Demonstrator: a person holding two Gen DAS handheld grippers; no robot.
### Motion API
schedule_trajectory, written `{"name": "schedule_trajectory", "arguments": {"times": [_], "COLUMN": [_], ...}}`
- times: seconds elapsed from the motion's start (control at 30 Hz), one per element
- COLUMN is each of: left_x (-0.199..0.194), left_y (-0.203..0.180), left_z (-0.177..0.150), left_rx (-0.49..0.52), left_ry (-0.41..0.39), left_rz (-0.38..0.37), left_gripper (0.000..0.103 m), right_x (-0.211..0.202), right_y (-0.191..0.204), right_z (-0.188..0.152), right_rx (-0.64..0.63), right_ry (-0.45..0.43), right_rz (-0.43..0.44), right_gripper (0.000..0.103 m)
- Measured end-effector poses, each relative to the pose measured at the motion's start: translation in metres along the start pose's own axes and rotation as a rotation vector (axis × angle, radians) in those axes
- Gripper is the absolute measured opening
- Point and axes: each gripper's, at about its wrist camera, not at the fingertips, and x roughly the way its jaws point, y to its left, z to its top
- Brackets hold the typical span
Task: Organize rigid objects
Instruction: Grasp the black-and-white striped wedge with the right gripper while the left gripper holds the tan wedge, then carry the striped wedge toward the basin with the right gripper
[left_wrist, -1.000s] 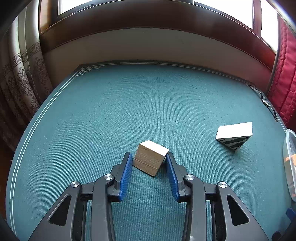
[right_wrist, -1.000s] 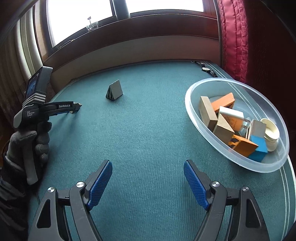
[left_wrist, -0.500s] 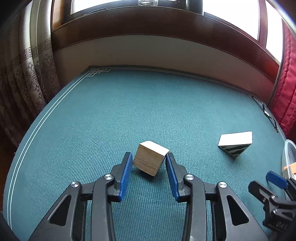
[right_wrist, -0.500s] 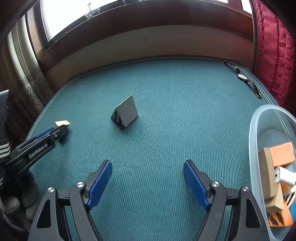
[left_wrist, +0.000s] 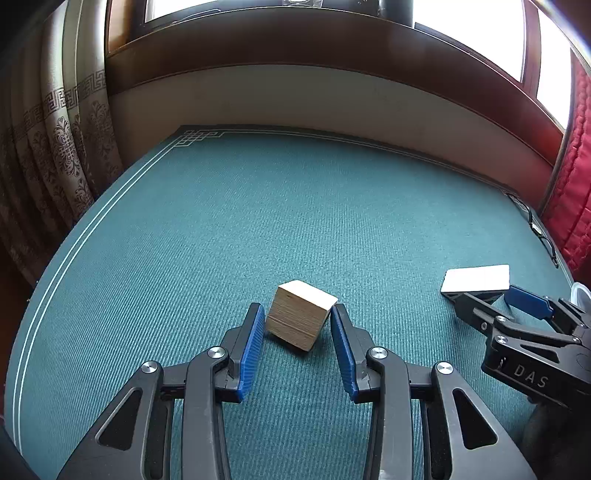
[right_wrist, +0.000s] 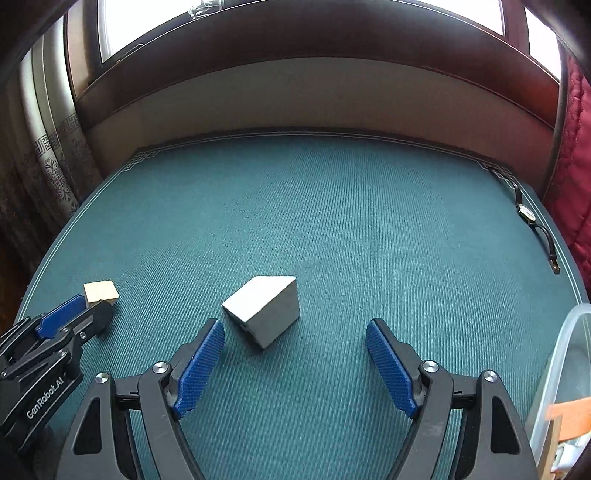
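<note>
Sliding across from the bowl (right_wrist: 561, 373), the right tool (right_wrist: 295, 354) now gapes before the white wedge (right_wrist: 264, 308) at twelve o'clock; left tool (left_wrist: 297, 332) pinches the wooden block (left_wrist: 301, 317), tilted on the table (left_wrist: 258, 221).

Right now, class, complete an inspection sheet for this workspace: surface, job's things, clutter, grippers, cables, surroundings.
Surface: green cloth table, flat.
Job's things: wooden cube; white wedge on the cloth; clear bowl at right, orange block inside.
Clutter: wristwatch at the far right edge.
Grippers: left gripper shut on the wooden cube; right gripper open, white wedge just ahead, untouched.
Cables: nothing seen.
Surroundings: patterned curtain, window, red drape.
</note>
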Motion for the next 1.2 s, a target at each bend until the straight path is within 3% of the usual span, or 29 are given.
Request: {"name": "schedule_trajectory", "arguments": {"times": [0.1, 0.17, 0.23, 0.3, 0.73, 1.2], "left_x": [0.000, 0.001, 0.001, 0.002, 0.001, -0.005], "left_y": [0.001, 0.000, 0.001, 0.001, 0.001, -0.010], "left_z": [0.000, 0.000, 0.001, 0.001, 0.002, 0.000], "left_rx": [-0.004, -0.005, -0.005, -0.006, -0.009, 0.023], "left_ry": [0.004, 0.007, 0.011, 0.013, 0.014, -0.024], "left_rz": [0.000, 0.001, 0.002, 0.002, -0.001, 0.026], "left_gripper": [0.038, 0.038, 0.038, 0.038, 0.038, 0.038], "right_x": [0.004, 0.005, 0.003, 0.001, -0.017, -0.064], "right_y": [0.005, 0.010, 0.017, 0.024, 0.016, 0.001], "right_z": [0.004, 0.004, 0.004, 0.003, -0.018, -0.059], "right_rx": [-0.029, -0.061, -0.104, -0.131, -0.063, 0.045], "right_ry": [0.001, -0.004, -0.013, -0.015, -0.031, -0.037], "right_rz": [-0.018, -0.040, -0.038, -0.043, -0.080, -0.038], "right_gripper": [0.078, 0.069, 0.051, 0.040, 0.034, 0.034]}}
